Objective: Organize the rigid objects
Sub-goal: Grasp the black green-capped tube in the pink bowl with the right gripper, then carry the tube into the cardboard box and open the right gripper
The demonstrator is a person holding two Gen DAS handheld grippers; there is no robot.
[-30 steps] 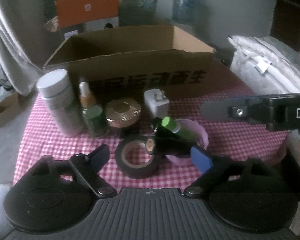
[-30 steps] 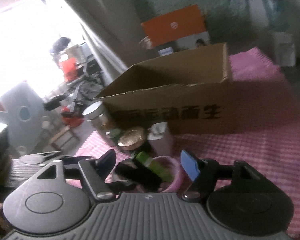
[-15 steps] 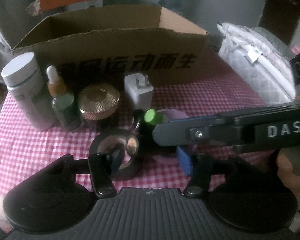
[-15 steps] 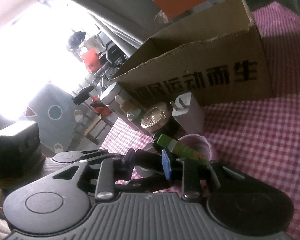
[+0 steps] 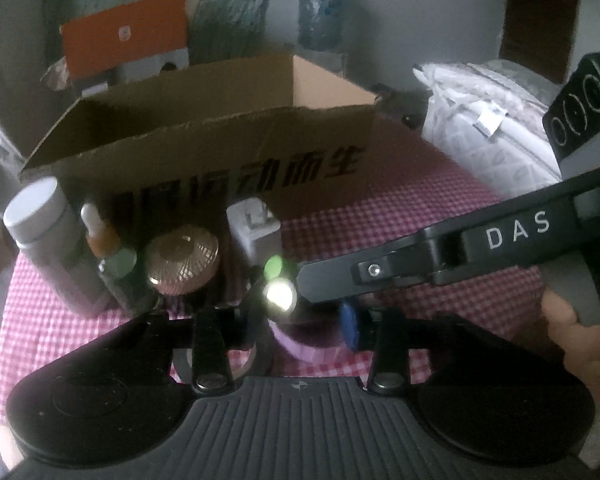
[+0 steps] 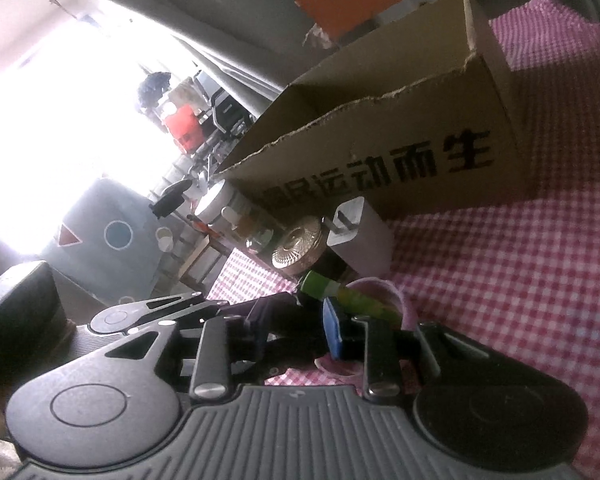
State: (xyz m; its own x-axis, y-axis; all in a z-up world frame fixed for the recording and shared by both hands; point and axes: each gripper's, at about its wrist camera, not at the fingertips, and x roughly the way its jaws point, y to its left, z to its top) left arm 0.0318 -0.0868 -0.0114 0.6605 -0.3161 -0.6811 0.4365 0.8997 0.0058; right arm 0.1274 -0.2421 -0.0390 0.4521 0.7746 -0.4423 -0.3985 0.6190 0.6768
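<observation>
The cardboard box [image 5: 204, 136] stands open-topped at the back of the bench [image 5: 400, 216], which wears a red-and-white checked cloth. Along the box's front wall stand a white-capped bottle [image 5: 48, 240], a dropper bottle [image 5: 108, 252], a round gold-lidded jar [image 5: 182, 260] and a white plug adapter [image 5: 254, 228]. In front of the adapter, further from the box, sits a small pink bowl [image 6: 380, 288] with a green-capped tube [image 6: 340, 294] leaning across it and a black cylinder with a shiny end [image 5: 278, 296] beside the tube.

The left gripper [image 5: 296, 320] is at the black cylinder, its jaws closing with the cylinder's shiny end between them; whether the pads already press on it cannot be told. A black ring of tape [image 5: 220, 360] lies under its left finger, on the side away from the box.

The right gripper [image 6: 292, 328] reaches in from the box's right end, jaws narrowed around a dark object [image 6: 296, 320] next to the green-capped tube; its blue pad [image 6: 334, 332] sits against that object, so it appears clamped on it. A person's hand [image 5: 580, 344] holds the right gripper's handle.
</observation>
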